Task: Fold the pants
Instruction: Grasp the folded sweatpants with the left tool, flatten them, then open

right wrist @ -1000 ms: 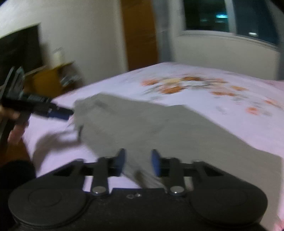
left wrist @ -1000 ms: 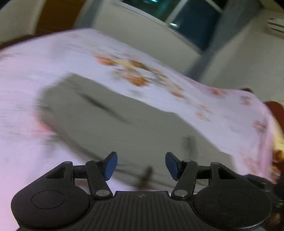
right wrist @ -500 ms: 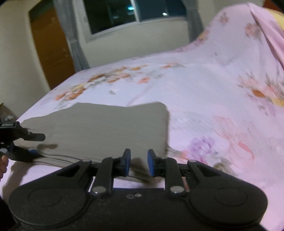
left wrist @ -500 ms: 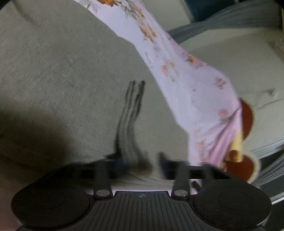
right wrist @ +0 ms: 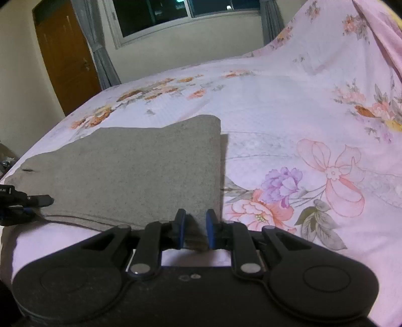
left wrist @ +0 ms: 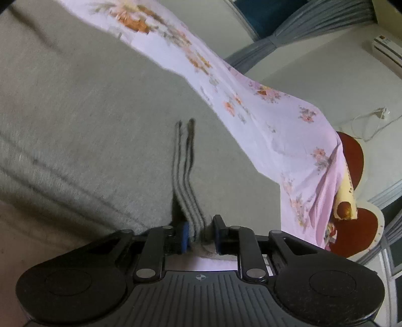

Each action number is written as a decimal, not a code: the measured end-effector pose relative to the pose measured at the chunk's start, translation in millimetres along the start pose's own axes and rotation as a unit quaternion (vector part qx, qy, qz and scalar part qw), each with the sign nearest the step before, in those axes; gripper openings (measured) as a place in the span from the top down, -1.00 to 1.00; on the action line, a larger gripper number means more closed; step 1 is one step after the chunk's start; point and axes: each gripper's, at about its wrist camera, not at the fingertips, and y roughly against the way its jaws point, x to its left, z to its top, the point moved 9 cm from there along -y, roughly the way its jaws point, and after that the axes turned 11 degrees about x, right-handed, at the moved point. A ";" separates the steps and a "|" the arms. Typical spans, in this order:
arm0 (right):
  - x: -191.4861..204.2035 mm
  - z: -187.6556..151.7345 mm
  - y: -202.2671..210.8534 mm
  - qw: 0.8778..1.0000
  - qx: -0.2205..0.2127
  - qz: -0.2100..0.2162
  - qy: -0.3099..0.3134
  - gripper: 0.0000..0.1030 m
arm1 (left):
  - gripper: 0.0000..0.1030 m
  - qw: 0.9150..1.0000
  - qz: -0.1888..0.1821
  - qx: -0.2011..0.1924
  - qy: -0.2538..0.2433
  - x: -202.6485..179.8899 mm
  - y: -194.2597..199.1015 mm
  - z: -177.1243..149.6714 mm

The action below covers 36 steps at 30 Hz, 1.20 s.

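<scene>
Pants (right wrist: pixel 140 173) pinched by both claws.

No readable words are showing in either view. Small white lettering is appearing on the left gripper (right wrist: pixel 25 203) at the right wrist view's left edge, too small to read.

A bedroom at night is surrounding me.

A bed (right wrist: pixel 289 105) under a pink floral sheet (left wrist: pixel 276 120) is filling most of my view. Beyond it, a dark window (right wrist: pixel 186 12) is showing night outside, grey curtains (right wrist: pixel 100 57) are hanging beside a brown wooden door (right wrist: pixel 67 57), and cream walls (right wrist: pixel 20 88) are catching dim light. An air conditioner (left wrist: pixel 387 49) is sitting high on the wall.
</scene>
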 end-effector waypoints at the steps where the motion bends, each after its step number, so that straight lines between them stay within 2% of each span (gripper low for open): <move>1: 0.2 3.6 3.3 1.000 -0.006 0.000 0.000 0.66 | 0.54 1.000 0.016 -0.008 -0.013 -3.4 4.8 3.4; 3: -0.9 11.1 4.8 1.000 -0.014 -0.004 0.006 0.66 | 0.50 0.997 0.056 -0.031 -0.050 -10.1 13.3 16.5; 4: -2.6 15.6 1.4 1.000 -0.013 -0.009 0.008 0.66 | 0.50 0.996 0.063 -0.034 -0.054 -11.2 15.2 23.4; 9: -8.0 51.3 -25.5 1.000 -0.017 -0.019 0.013 0.66 | 0.49 0.992 0.099 -0.028 -0.067 -14.3 -6.3 67.1; 12: -11.7 79.6 -48.9 0.999 -0.011 -0.030 0.014 0.66 | 0.49 0.990 0.125 -0.007 -0.070 -13.9 -31.0 90.6; 16: -21.4 109.9 -75.0 0.999 -0.001 -0.040 0.001 0.65 | 0.47 0.985 0.145 0.006 -0.090 -20.8 -49.0 104.1; 19: -22.8 118.9 -80.0 0.999 -0.002 -0.039 -0.003 0.64 | 0.37 0.981 0.163 0.006 -0.110 -25.8 -53.1 105.7; 23: -24.0 106.7 -78.6 0.999 0.009 -0.040 -0.006 0.56 | 0.36 0.976 0.177 0.001 -0.125 -27.7 -49.8 96.1; 27: -22.6 78.7 -66.5 0.999 0.030 -0.040 0.002 0.53 | 0.36 0.970 0.197 -0.004 -0.146 -32.3 -40.7 77.9; 31: -20.1 40.4 -43.0 0.999 0.036 -0.039 0.009 0.51 | 0.35 0.957 0.219 -0.022 -0.191 -33.8 -25.6 45.8; 33: -18.0 29.8 -28.2 0.999 0.024 -0.039 0.016 0.51 | 0.35 0.951 0.220 -0.046 -0.210 -39.4 -7.0 35.2; 34: -17.8 27.2 -16.3 0.999 0.010 -0.036 0.014 0.51 | 0.34 0.953 0.198 -0.072 -0.218 -43.2 11.0 29.1; 35: -18.5 26.6 -6.0 0.999 -0.002 -0.033 0.011 0.50 | 0.25 0.954 0.184 -0.094 -0.217 -42.4 28.4 24.9; 36: -19.7 26.8 2.1 1.000 -0.010 -0.028 0.008 0.50 | 0.01 0.955 0.182 -0.110 -0.208 -38.0 45.3 20.9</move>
